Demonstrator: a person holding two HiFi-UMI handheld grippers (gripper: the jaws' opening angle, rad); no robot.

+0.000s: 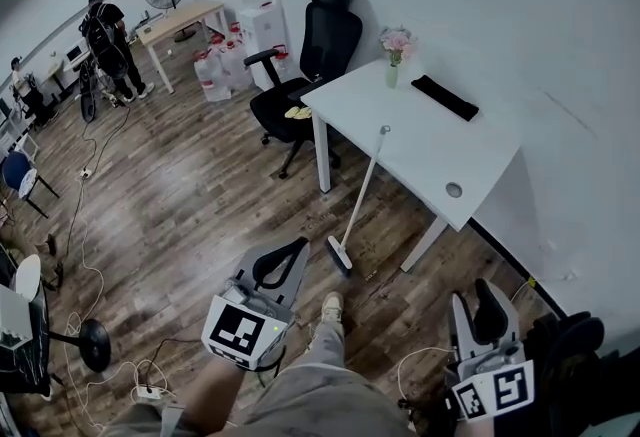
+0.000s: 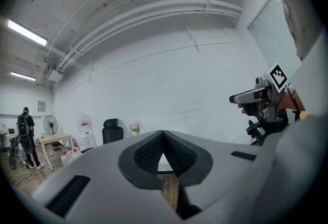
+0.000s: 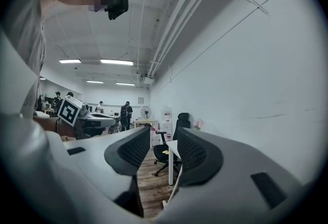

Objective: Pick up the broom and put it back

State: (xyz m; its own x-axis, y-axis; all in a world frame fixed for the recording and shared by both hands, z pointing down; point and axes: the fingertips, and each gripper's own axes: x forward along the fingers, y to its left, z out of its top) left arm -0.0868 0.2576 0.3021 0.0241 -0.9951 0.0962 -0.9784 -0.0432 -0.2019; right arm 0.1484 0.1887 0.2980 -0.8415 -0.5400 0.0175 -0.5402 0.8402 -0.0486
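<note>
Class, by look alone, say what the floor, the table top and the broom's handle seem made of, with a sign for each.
Floor: wood or wood-look laminate, semi-gloss; plank seams, grain and soft glare.
Table: white laminate or painted board, matt; flat, even, no grain.
Broom handle: pale, smooth, thin tube, plastic or coated metal; cannot tell which.

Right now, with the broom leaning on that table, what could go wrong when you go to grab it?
1. The broom only leans with its handle tip on the table edge. A clumsy nudge could send it sliding to the floor.
2. Swinging the long handle up could knock the flower vase or the chair nearby.
3. Loose cables lie on the floor by the person's feet and could trip them.
</note>
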